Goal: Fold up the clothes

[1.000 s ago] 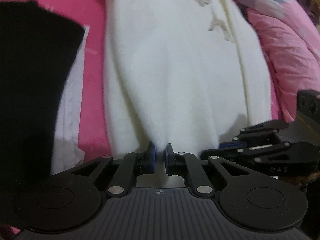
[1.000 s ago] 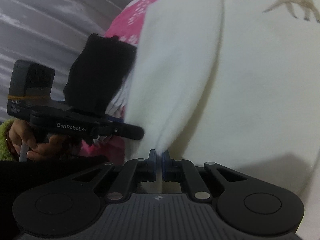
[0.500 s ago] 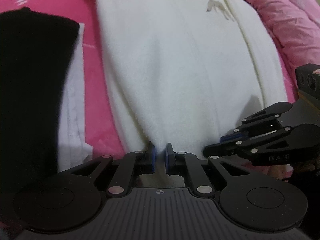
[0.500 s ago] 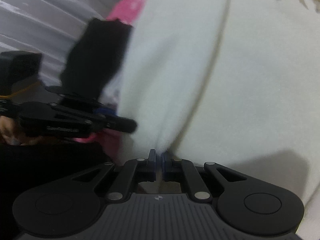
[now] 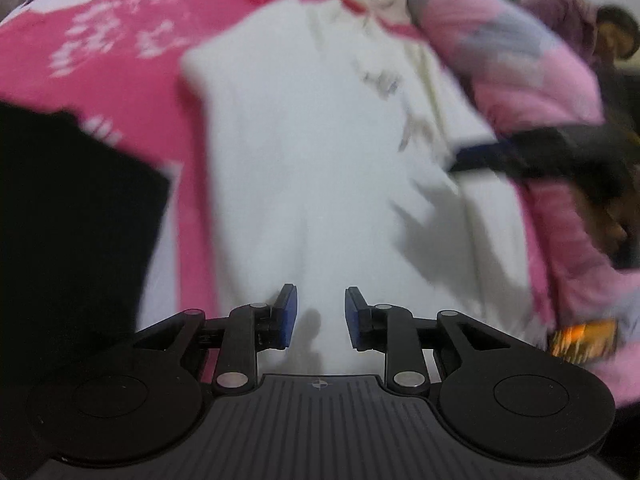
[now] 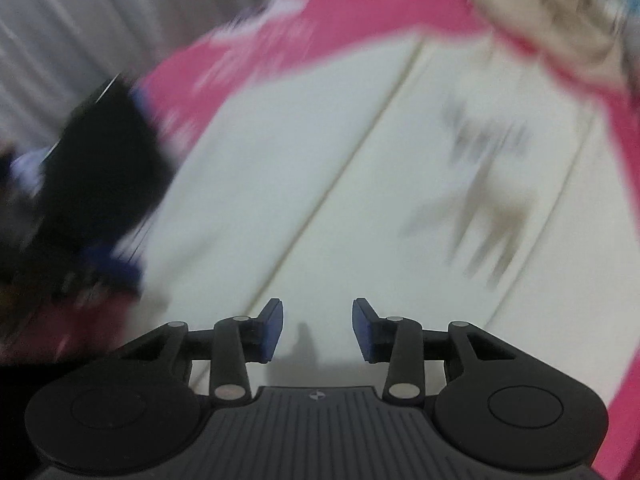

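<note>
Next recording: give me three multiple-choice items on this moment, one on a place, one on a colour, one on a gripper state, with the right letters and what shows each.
1. Where does the white garment lie?
A. On a pink bedspread
B. On a wooden floor
C. In a basket

2. What colour is the cloth to the left of the white garment in the left wrist view?
A. Yellow
B. Black
C. Green

3. How do the jaws of the left hand-held gripper and the right hand-held gripper stand?
A. Both clamped on fabric
B. Only the left is open
C. Both open, nothing between them

Answers:
1 A: pink bedspread shows around the garment.
2 B: the cloth is plainly black.
3 C: a clear gap shows between each pair of blue pads.
</note>
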`<action>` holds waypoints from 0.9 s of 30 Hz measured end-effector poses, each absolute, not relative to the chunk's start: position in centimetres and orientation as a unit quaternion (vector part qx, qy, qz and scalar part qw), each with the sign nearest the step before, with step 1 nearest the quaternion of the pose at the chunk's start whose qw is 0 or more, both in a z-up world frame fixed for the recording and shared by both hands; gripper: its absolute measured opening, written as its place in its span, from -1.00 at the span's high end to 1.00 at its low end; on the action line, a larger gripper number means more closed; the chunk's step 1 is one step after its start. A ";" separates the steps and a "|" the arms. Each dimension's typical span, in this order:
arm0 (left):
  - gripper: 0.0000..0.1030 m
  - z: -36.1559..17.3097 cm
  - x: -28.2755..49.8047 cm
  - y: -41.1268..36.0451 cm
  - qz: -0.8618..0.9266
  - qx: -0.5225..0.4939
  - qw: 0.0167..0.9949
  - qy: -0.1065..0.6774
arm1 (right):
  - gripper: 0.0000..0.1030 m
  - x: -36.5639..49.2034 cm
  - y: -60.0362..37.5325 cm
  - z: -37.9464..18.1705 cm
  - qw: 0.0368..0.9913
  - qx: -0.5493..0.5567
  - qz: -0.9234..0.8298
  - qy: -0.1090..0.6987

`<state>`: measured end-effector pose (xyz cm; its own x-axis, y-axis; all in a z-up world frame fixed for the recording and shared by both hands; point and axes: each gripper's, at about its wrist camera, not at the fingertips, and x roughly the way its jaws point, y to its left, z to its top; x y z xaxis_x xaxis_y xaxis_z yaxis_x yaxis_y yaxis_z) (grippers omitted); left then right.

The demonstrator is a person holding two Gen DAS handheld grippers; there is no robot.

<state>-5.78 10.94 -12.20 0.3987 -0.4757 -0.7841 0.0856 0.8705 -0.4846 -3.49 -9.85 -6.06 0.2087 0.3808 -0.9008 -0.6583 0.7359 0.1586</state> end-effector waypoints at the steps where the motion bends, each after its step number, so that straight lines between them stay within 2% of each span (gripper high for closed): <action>1: 0.51 -12.4 -5.0 10.1 -0.179 -0.186 0.819 0.513 | 0.19 -1.8 -9.0 -6.3 0.776 -0.124 0.336 0.520; 8: 0.50 -14.6 -0.6 2.6 -0.204 -0.090 0.827 0.516 | 0.21 9.3 -3.6 -8.4 0.833 -0.057 0.311 0.455; 11: 0.51 -15.7 0.1 1.4 -0.177 -0.101 0.829 0.520 | 0.25 12.5 -2.2 -10.2 0.848 -0.018 0.295 0.441; 14: 0.60 -15.9 -0.2 0.9 -0.161 -0.096 0.839 0.511 | 0.39 14.3 -1.7 -11.9 0.850 -0.001 0.282 0.445; 16: 0.80 -16.1 -0.5 1.0 -0.153 -0.096 0.844 0.505 | 0.47 15.4 -1.4 -12.9 0.849 0.009 0.275 0.451; 19: 0.88 -16.1 -1.2 2.7 -0.162 -0.109 0.843 0.501 | 0.68 15.9 -1.0 -14.1 0.844 0.007 0.271 0.464; 21: 0.96 -16.0 -1.2 3.0 -0.175 -0.111 0.841 0.499 | 0.89 15.4 -1.3 -13.7 0.851 0.013 0.274 0.448; 27: 0.98 -13.3 -2.6 4.6 -0.220 -0.160 0.843 0.464 | 0.91 13.4 -2.9 -11.4 0.873 0.021 0.284 0.395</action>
